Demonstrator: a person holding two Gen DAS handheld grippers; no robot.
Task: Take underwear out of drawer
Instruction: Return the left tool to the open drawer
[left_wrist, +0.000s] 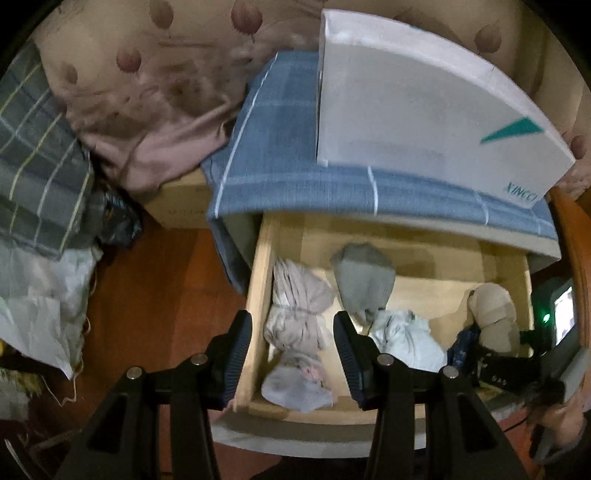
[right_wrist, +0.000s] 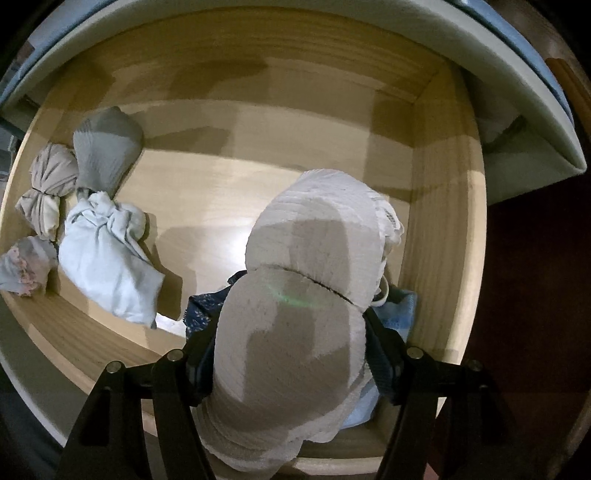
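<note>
Across the right wrist view, the cream ribbed underwear (right_wrist: 295, 332) fills the middle and hides most of the right gripper (right_wrist: 291, 354); only the dark outer edges of its fingers (right_wrist: 382, 354) show on either side, pressed against the fabric, so the gripper is clamped on that bundle. The garment is a thick, folded roll with a seam across it and a faint green glow on its surface, raised over the front right corner of the drawer (right_wrist: 439, 229). Under it, a dark blue patterned piece (right_wrist: 201, 306) and a pale blue cloth (right_wrist: 400, 310) are mostly covered.

Bare wooden floor lies between this bundle and the clothes at the left side, and the back of the drawer is open. From the left wrist view, a blue checked cloth (left_wrist: 295, 147) hangs over the cabinet top above the drawer, with a white box (left_wrist: 424, 110) on it.

Left gripper (left_wrist: 291, 354) hovers at the drawer's front left corner, its jaws spread wide with nothing between them, over a pinkish knotted bundle (left_wrist: 295, 314). Beside that lie a grey piece (left_wrist: 364, 280), a light blue piece (left_wrist: 406, 336) and a small lacy one (left_wrist: 295, 387).
</note>
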